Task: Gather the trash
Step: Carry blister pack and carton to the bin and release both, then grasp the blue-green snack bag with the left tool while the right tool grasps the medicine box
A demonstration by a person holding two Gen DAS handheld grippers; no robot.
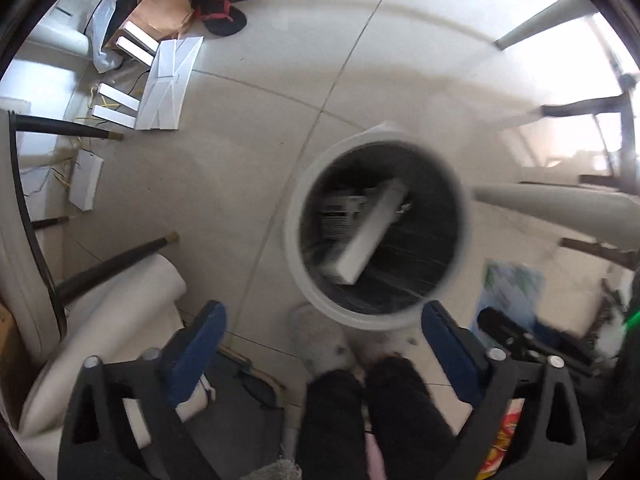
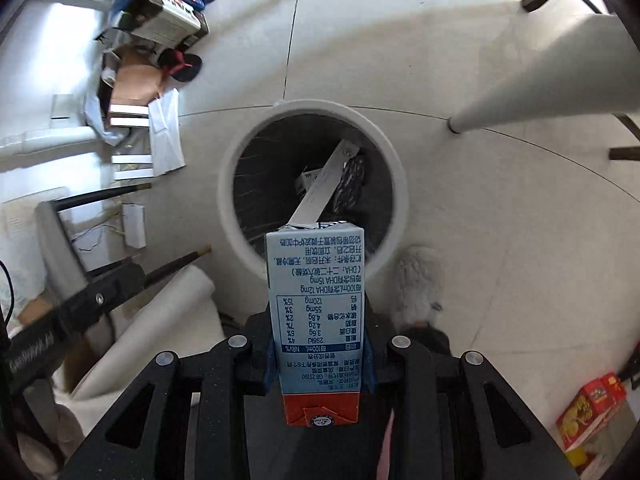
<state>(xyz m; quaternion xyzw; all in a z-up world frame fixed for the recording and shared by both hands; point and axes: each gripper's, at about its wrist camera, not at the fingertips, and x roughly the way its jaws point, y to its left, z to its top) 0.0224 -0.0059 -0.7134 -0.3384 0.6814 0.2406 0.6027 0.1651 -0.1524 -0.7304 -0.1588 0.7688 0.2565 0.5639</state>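
A round white trash bin (image 1: 298,264) with a dark liner stands on the floor; it also shows in the right wrist view (image 2: 394,160). A long white box (image 1: 368,232) and other packaging lie inside it. My left gripper (image 1: 322,346) is open and empty, just above the bin's near rim. My right gripper (image 2: 320,356) is shut on a blue and white milk carton (image 2: 316,308) with an orange end, held above the bin's near rim. The long white box (image 2: 324,184) shows inside the bin past the carton.
White boxes and papers (image 1: 164,84), a brown bag and black-red slippers (image 1: 220,16) lie on the tiled floor at far left. Table and chair legs (image 2: 540,80) stand around. A red snack box (image 2: 588,412) lies at lower right. A furry slipper (image 2: 420,284) sits beside the bin.
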